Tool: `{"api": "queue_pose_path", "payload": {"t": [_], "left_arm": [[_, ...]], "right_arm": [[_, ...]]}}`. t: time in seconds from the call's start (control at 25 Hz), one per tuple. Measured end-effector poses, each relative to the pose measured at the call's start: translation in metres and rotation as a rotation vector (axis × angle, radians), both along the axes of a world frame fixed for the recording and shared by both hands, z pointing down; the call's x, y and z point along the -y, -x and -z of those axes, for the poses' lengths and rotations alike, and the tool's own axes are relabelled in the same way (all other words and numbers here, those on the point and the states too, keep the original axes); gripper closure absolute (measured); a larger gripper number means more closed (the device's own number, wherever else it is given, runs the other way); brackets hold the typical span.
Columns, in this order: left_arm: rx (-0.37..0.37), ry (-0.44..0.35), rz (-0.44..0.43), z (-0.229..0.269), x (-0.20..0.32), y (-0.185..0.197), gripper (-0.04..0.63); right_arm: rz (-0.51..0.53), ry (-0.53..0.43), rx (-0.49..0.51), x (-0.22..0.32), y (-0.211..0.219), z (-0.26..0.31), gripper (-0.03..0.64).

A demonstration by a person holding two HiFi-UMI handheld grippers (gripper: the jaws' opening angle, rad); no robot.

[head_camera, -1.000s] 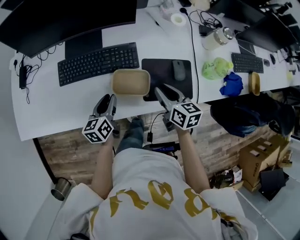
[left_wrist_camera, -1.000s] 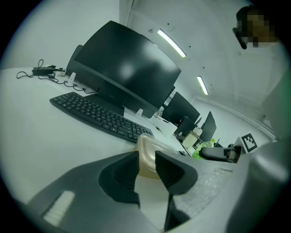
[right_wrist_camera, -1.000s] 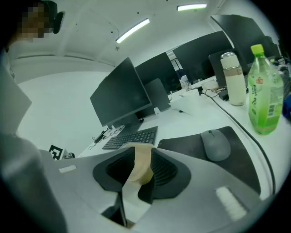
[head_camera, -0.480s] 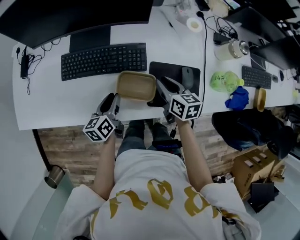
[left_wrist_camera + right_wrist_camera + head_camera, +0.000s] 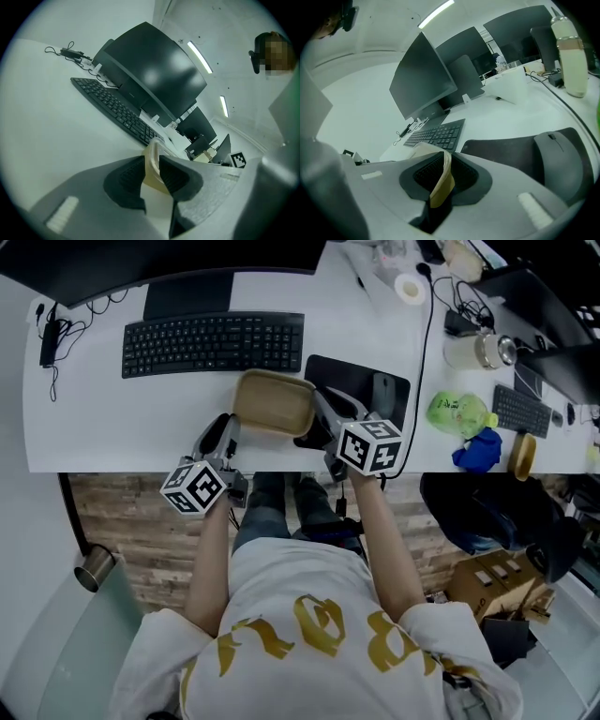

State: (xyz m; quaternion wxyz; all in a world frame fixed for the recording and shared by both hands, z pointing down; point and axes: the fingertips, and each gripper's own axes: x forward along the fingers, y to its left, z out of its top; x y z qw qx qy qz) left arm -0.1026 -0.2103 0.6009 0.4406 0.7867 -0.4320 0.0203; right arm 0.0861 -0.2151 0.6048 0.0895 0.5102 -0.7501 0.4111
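L gripper (image 5: 226,427) & R gripper (image 5: 325,412): jaws each pinching opp. rims of tan tray (image 5: 274,401), just near of keyboard (image 5: 213,341), bench (image 5: 84,418).

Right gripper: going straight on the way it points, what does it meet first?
The right gripper is shut on the rim of the tan container; past that, probably the black keyboard, depth unclear.

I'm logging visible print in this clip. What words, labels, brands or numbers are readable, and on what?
Nothing reads clearly.
Gold lettering on the white shirt: folded and foreshortened, unreadable.
Keyboard key legends: too small.
Green bottle label: blurred.
Marker cubes: square patterns, no letters.
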Motion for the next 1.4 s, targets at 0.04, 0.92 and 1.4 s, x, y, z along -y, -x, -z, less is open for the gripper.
{"api": "queue_pose_path", "payload": {"t": [0.04,0.92,1.4], "left_arm": [[0.005,-0.005,-0.007,0.0,0.0,-0.001,0.498],[0.045,-0.062,-0.032,0.024,0.003,-0.009,0.524],[0.053,-0.133,0.04,0.059,-0.012,-0.008,0.525]], "right_arm": [[0.002,0.0,-0.001,0.0,0.001,0.0,0.54],[0.002,-0.027,0.014,-0.002,0.001,0.018,0.562],[0.05,-0.087,0.058,-0.009,0.003,0.051,0.568]]}}
